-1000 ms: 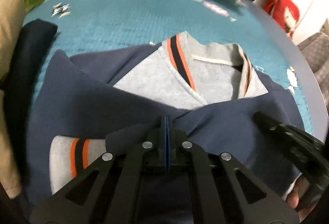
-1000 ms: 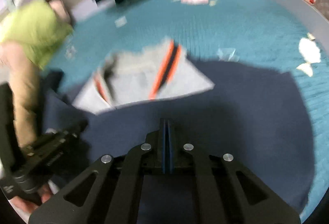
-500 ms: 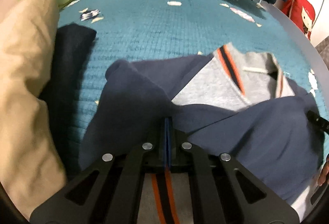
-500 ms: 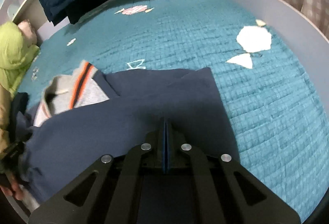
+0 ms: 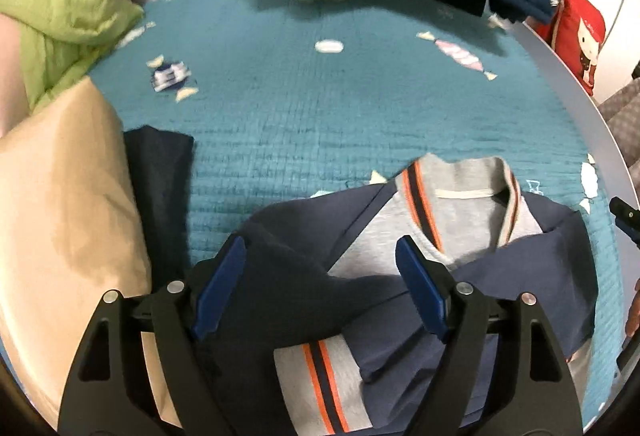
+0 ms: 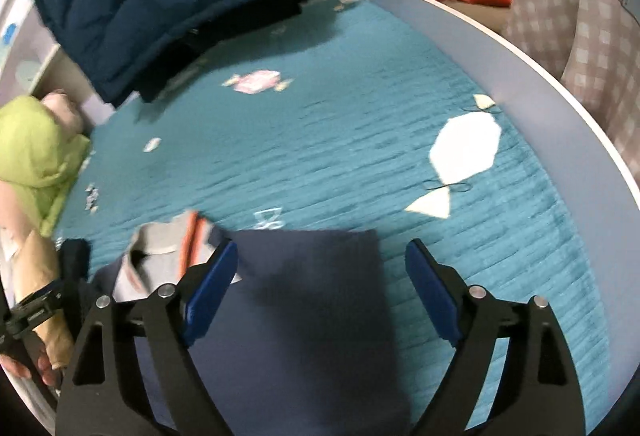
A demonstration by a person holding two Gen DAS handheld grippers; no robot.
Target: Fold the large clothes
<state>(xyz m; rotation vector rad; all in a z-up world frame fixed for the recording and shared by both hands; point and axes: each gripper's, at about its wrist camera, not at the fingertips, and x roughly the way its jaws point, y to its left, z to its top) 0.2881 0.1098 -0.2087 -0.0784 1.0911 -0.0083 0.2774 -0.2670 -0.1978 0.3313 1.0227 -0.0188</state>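
At nine o'clock in the left wrist view a tan cushion [image 5: 68, 220] borders the teal quilt [image 5: 320, 107]; the left gripper [image 5: 320, 276] is opening above the navy and grey jacket [image 5: 500, 268], which lies folded from six to three o'clock, unclamped. The right gripper [image 6: 322, 292] is also opening, its pads clear of the jacket's navy panel [image 6: 312, 316] at six o'clock.

You have the navy sweatshirt [image 5: 500, 276] lying on the teal bed, at its near edge. Its grey collar panel, edged in orange and dark stripes, faces up at the far end. Both navy sleeves are folded in across the chest, and one grey cuff [image 5: 324, 380] with orange and dark stripes lies at the near side, on top of the body.
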